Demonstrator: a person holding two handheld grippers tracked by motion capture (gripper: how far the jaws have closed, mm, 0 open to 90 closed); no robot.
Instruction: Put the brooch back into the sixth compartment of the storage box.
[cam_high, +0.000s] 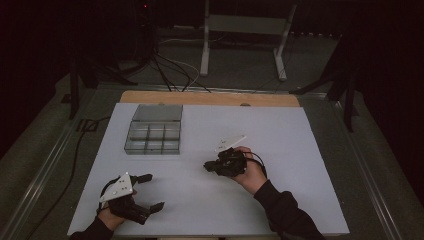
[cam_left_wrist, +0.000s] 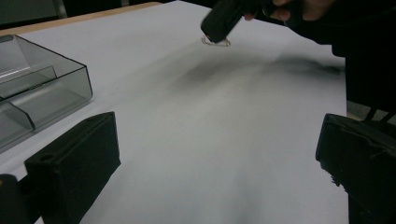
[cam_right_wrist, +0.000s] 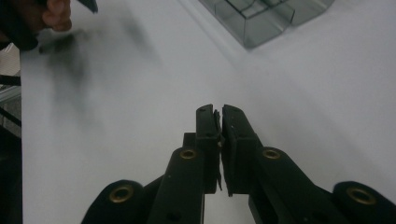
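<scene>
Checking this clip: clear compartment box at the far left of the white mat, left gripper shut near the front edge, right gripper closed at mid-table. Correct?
One thing is off: the left gripper is open, not shut. The left gripper view shows its two black jaws standing wide apart over the white mat. The rest holds: the clear compartment box sits far left, and the right gripper has its jaws nearly together at mid-table.

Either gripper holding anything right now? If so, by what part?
Left gripper: jaws wide apart, holding nothing. Right gripper: jaws nearly closed with something thin and dark between the pads; what it is, or which part is pinched, cannot be told.
</scene>
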